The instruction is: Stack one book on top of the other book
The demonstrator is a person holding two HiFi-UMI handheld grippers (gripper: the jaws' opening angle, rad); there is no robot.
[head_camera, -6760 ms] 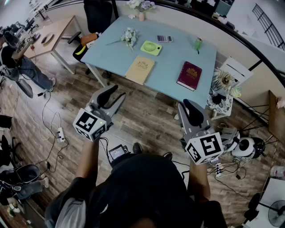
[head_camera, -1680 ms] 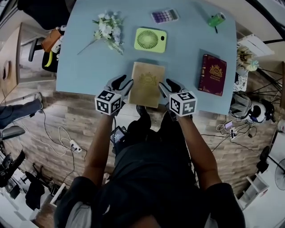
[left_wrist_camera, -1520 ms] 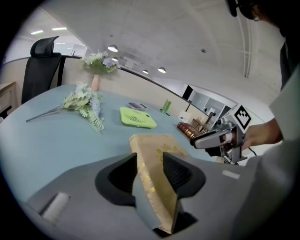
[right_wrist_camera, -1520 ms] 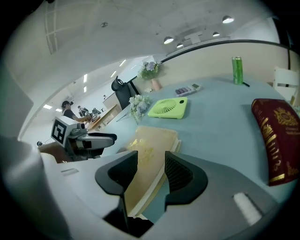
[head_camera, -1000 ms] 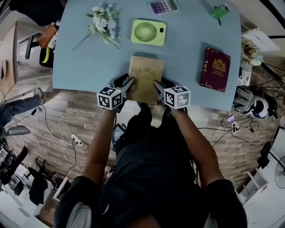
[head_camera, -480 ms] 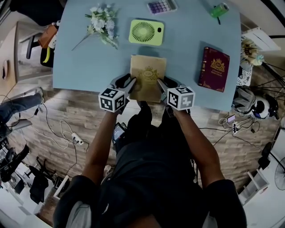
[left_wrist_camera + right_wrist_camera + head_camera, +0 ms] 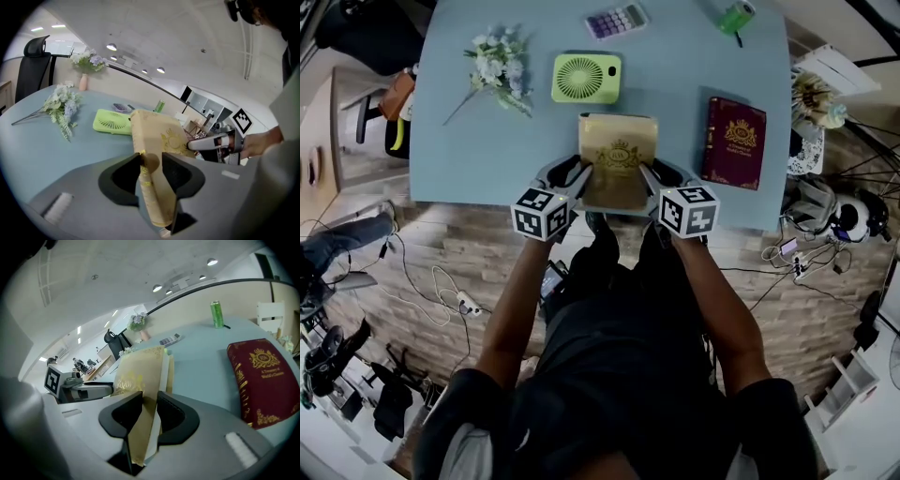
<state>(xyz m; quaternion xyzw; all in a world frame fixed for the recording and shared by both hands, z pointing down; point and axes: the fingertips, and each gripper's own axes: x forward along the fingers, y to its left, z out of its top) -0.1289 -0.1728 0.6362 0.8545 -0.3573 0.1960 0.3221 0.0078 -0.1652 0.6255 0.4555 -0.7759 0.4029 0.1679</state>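
A tan book with gold print hangs a little above the light blue table, tilted, held by its two near corners. My left gripper is shut on the near left corner, seen edge-on in the left gripper view as the tan book between the jaws of the left gripper. My right gripper has the near right corner of the tan book between its jaws, which are closing, and the pads press on it. A dark red book lies flat to the right, clear in the right gripper view as the red book.
Behind the tan book lies a green hand fan. A white flower bunch is at the back left, a calculator and a green can at the far edge. Cables and a white rack stand off the table's right side.
Both grippers have risen and moved away from the table's near edge with the tan book, which has left the tabletop. The right jaws have narrowed onto its corner.
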